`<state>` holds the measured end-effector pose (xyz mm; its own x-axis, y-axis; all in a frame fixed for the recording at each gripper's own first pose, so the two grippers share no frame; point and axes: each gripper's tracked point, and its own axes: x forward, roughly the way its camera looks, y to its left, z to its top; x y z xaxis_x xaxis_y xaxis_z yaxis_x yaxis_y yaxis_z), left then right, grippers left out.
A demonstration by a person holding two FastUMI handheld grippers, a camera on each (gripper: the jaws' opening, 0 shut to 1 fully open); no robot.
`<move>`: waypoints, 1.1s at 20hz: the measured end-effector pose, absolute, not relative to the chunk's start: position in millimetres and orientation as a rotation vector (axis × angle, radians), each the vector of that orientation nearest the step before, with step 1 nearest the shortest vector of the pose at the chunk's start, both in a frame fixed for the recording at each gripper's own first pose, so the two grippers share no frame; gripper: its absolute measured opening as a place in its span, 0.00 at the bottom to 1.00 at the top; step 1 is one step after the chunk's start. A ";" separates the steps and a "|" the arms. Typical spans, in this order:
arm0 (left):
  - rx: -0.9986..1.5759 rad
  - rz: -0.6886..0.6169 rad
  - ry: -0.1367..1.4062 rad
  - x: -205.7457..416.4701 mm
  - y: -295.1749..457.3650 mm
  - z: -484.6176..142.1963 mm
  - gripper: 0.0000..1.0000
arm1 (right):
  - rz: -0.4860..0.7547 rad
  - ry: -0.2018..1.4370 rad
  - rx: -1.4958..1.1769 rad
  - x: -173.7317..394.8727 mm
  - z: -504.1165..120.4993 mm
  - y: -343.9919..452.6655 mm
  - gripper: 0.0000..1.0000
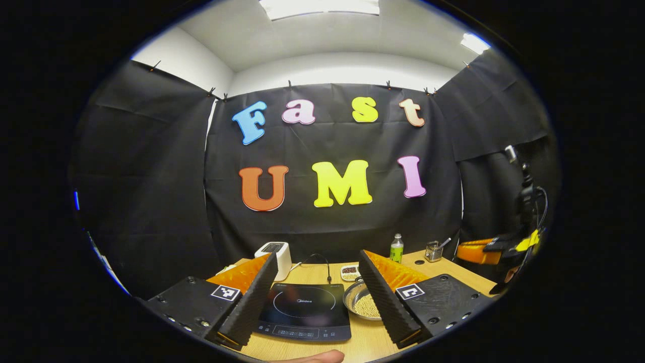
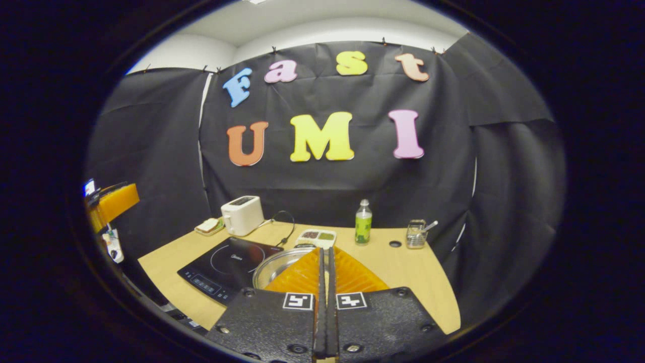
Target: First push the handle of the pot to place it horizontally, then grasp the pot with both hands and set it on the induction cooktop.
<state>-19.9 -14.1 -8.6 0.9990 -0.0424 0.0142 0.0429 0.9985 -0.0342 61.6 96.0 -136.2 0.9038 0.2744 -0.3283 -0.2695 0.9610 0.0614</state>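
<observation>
bright ceiling panel overhead | sharp focus | soft shadows | strong fisheye bending at edges

I see: black cloth walls, white ceiling with lit panel, tan wooden table at near centre.

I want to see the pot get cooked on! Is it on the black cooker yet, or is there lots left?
Nothing looks done yet. The pot sits on the table beside the induction cooktop, not on it. The left hand-held gripper is open and the right hand-held gripper is shut on nothing, both held above the table. The handle push, the two-handed grasp and the lift onto the cooktop all remain.
</observation>
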 end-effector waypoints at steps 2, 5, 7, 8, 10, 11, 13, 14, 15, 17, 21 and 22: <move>-0.042 -0.037 -0.019 -21.0 -9.1 -7.2 0.96 | 0.290 0.395 -0.015 67.1 -158.9 107.0 0.04; -0.045 -0.029 -0.027 -24.9 -2.4 -6.3 0.96 | 0.312 0.508 -0.061 69.5 -199.1 126.7 0.04; -0.048 -0.022 -0.029 -25.7 2.7 -7.5 0.96 | 0.312 0.562 -0.104 72.7 -221.6 134.3 0.04; -0.049 -0.018 -0.023 -25.6 4.2 -10.4 0.96 | 0.326 0.591 -0.107 71.3 -233.4 143.2 0.04; -0.046 -0.012 -0.017 -27.3 8.7 -14.8 0.96 | 0.355 0.655 -0.100 67.1 -256.6 157.1 0.04; -0.046 -0.007 -0.017 -28.3 11.9 -15.4 0.96 | 0.366 0.685 -0.105 65.5 -266.7 162.8 0.04; -0.055 0.000 -0.022 -27.5 14.4 -13.6 0.96 | 0.393 0.747 -0.127 60.1 -287.5 172.9 0.04; -0.061 0.002 -0.027 -27.9 15.7 -13.0 0.96 | 0.415 0.775 -0.135 54.9 -297.0 179.9 0.04; -0.063 0.003 -0.033 -28.0 16.2 -11.7 0.96 | 0.435 0.802 -0.135 49.9 -304.8 186.1 0.01; -0.065 0.004 -0.035 -26.6 17.6 -12.2 0.96 | 0.459 0.843 -0.142 42.9 -316.3 192.7 0.01; -0.066 0.000 -0.025 -25.1 16.8 -16.4 0.96 | 0.473 0.886 -0.182 38.8 -337.7 198.4 0.00; -0.064 -0.002 -0.023 -25.6 16.5 -17.6 0.96 | 0.474 0.889 -0.198 38.4 -341.5 198.4 0.04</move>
<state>-25.6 16.5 -17.6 0.9997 -0.0014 0.0230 0.0029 0.9980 -0.0637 38.4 198.4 -341.5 0.5353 0.3145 -0.7839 -0.4754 0.8793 0.0281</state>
